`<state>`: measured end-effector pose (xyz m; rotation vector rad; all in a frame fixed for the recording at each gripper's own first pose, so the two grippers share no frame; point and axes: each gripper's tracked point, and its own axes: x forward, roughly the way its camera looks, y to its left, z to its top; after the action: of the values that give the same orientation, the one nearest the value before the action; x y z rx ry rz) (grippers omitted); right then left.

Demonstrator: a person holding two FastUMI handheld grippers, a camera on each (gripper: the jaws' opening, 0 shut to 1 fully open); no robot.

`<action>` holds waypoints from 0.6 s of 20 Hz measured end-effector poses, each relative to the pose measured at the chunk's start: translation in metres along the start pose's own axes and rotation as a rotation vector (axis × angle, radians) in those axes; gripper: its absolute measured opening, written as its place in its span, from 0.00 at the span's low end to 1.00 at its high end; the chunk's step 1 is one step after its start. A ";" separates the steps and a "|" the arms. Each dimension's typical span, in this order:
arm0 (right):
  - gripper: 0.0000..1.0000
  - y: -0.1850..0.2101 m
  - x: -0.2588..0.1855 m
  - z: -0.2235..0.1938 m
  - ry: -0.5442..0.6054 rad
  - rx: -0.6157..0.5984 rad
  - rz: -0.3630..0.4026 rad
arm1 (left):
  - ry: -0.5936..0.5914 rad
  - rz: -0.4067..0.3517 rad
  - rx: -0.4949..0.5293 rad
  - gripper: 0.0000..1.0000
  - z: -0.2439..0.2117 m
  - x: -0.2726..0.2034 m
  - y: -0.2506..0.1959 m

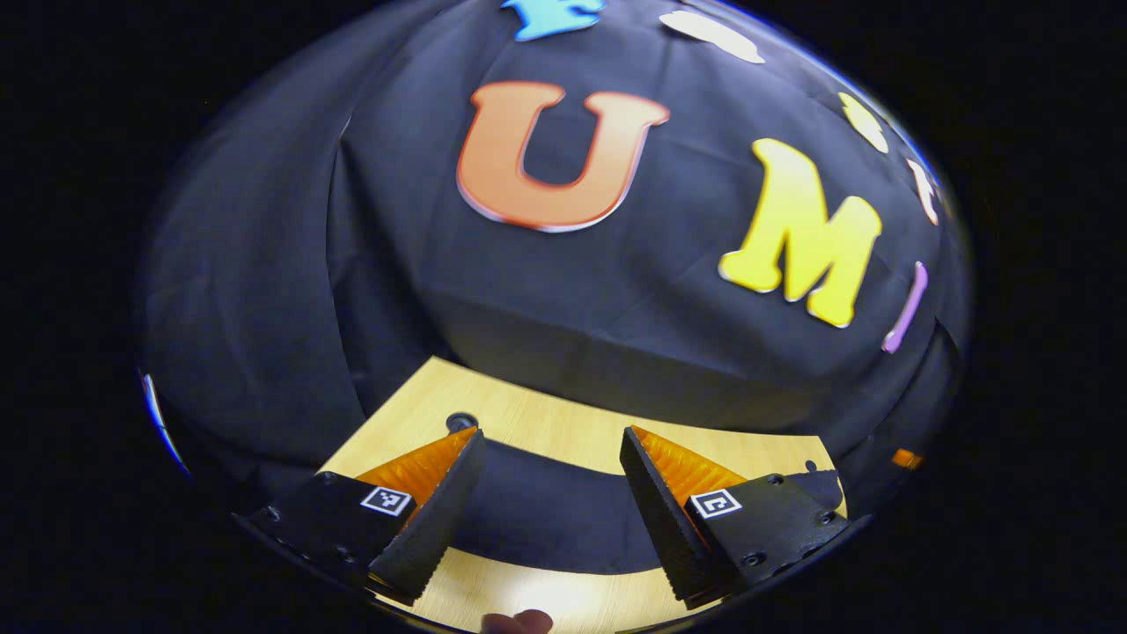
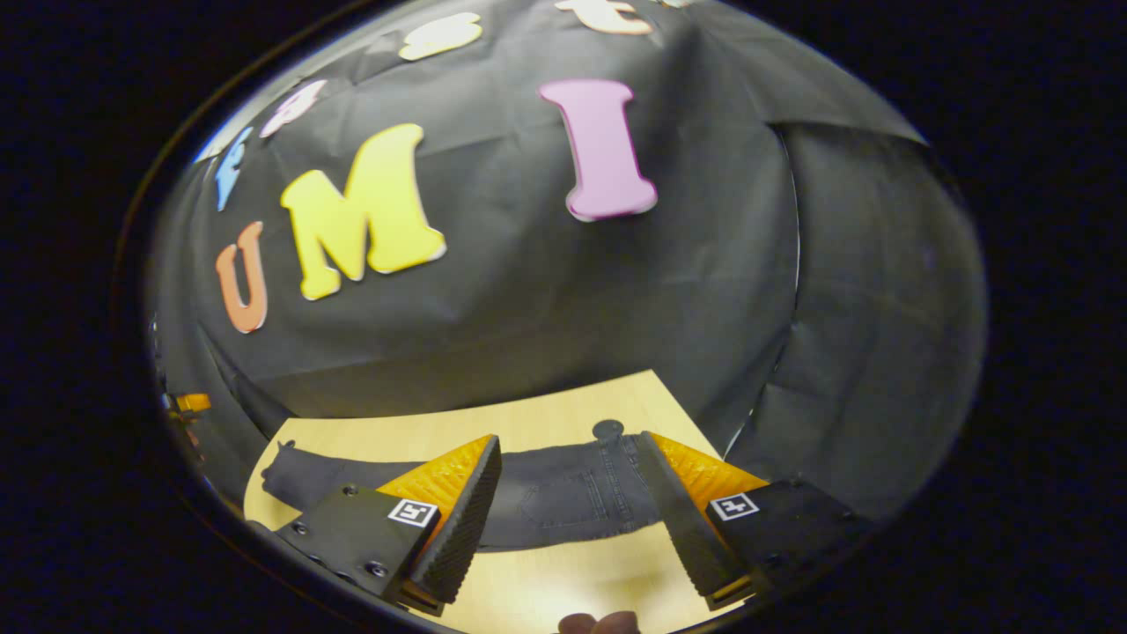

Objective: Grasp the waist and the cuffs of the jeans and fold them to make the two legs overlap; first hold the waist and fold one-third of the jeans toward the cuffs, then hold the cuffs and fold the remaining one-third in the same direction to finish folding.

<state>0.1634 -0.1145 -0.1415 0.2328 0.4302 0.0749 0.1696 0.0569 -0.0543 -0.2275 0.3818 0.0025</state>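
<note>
Both tongs, left (image 1: 553,506) and right (image 2: 570,515), hang wide open over jeans (image 2: 563,493) low in frame on the table (image 2: 546,414), so nothing's grabbed yet; I'd say waist and cuffs come next.

Ribbed tongs (image 1: 552,515) with square markers

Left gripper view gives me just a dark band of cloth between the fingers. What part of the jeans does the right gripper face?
Observer: The waist end. In the right gripper view a back pocket of the jeans lies between the right gripper fingers.
Operator: Is it gripping anything?
Observer: No, its jaws stand open, wide apart.
Operator: Where's the cuff?
Observer: At that view's left, the cuff lies near the table edge.
</note>
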 end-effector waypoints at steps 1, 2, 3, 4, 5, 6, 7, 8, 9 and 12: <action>0.96 0.003 -0.019 0.003 -0.022 -0.025 0.006 | -0.049 -0.001 0.047 0.99 0.005 -0.019 -0.014; 0.96 0.013 -0.040 0.001 -0.039 -0.046 0.008 | -0.094 -0.001 0.087 0.99 0.003 -0.035 -0.028; 0.96 0.022 -0.057 -0.005 -0.045 -0.067 0.004 | -0.136 -0.008 0.122 0.99 0.002 -0.050 -0.041; 0.96 0.026 -0.073 -0.012 -0.047 -0.075 -0.002 | -0.154 -0.023 0.141 0.99 -0.007 -0.059 -0.052; 0.96 0.030 -0.084 -0.015 -0.046 -0.073 -0.008 | -0.164 -0.046 0.155 0.98 -0.012 -0.070 -0.066; 0.97 0.036 -0.095 -0.019 -0.040 -0.057 -0.009 | -0.172 -0.058 0.169 0.98 -0.018 -0.085 -0.077; 0.97 0.038 -0.104 -0.024 -0.039 -0.044 -0.016 | -0.178 -0.067 0.174 0.98 -0.020 -0.093 -0.088; 0.97 0.039 -0.109 -0.029 -0.036 -0.033 -0.018 | -0.178 -0.085 0.173 0.99 -0.025 -0.102 -0.101; 0.97 0.038 -0.111 -0.032 -0.033 -0.023 -0.026 | -0.169 -0.103 0.169 0.99 -0.032 -0.104 -0.112; 0.97 0.025 -0.105 -0.043 -0.011 0.002 -0.046 | -0.151 -0.124 0.167 0.98 -0.039 -0.106 -0.128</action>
<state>0.0489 -0.0941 -0.1313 0.2256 0.4246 0.0284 0.0629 -0.0725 -0.0225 -0.0848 0.2156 -0.1329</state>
